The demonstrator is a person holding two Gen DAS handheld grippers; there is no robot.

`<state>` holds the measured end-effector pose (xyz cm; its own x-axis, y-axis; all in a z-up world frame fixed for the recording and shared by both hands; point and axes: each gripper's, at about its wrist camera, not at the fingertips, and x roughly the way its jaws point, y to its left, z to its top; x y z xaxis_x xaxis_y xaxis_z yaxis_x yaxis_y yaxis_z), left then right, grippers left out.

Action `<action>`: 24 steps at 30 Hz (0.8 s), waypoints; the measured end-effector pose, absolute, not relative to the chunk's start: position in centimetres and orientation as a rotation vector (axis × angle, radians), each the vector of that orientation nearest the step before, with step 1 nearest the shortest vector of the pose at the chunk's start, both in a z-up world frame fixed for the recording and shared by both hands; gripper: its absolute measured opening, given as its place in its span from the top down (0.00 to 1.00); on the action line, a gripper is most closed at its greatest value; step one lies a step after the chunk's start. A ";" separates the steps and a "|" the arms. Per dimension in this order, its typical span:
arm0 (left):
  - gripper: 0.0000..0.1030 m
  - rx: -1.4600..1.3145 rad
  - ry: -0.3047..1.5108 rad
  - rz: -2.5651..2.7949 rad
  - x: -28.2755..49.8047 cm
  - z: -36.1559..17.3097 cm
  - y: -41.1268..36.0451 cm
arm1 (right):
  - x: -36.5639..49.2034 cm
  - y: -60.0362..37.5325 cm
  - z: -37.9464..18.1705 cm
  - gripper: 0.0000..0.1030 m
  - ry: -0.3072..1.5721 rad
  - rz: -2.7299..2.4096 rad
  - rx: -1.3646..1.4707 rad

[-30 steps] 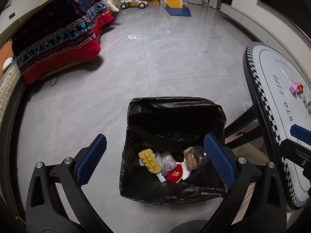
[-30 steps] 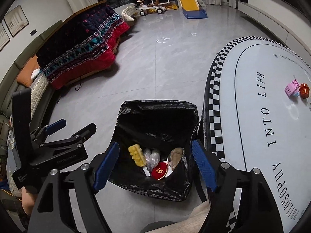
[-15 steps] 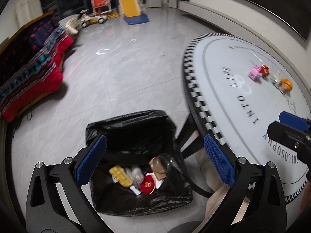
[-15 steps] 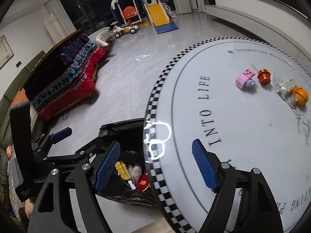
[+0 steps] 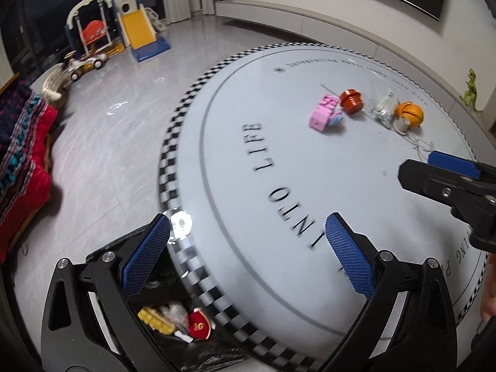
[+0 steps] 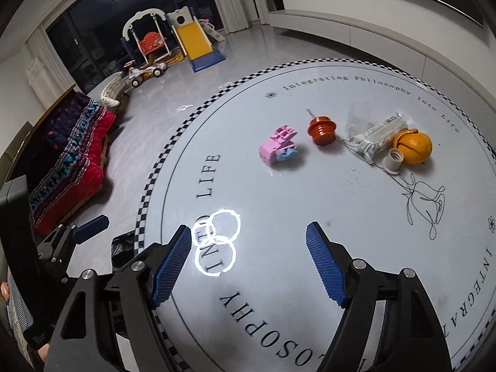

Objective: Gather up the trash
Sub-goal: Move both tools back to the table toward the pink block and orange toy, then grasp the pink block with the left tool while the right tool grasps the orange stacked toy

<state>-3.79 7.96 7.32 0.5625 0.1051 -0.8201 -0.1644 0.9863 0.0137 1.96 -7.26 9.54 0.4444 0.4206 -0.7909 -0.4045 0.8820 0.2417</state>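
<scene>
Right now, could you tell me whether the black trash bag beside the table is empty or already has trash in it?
It already holds trash: the black trash bag is open, with a yellow piece and a red wrapper inside.

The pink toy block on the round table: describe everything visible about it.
The pink toy block looks like moulded plastic, a chunky piece with studs or cut-outs on its upper face and a light blue part joined at its lower right. It lies tilted on the pale table top, left of the orange ribbed cap and apart from it. Nothing grips it; both grippers hover well short of it.
</scene>
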 end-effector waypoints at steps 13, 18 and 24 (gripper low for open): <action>0.06 -0.032 0.946 0.055 6.8 5.6 5.0 | 14.0 -8.4 7.1 0.35 1.043 0.432 0.010; 0.06 -0.051 0.956 0.015 9.8 5.1 4.7 | 17.5 -7.2 5.9 0.36 1.070 0.409 -0.027; 0.06 -0.031 0.974 -0.040 12.6 4.0 3.9 | 20.7 -6.4 3.9 0.36 1.135 0.399 -0.024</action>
<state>12.56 3.88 3.98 0.5616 -0.0480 -0.8260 0.0204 0.9988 -0.0442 20.73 -6.43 3.90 0.3594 0.2975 -0.8845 -0.3212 0.9293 0.1821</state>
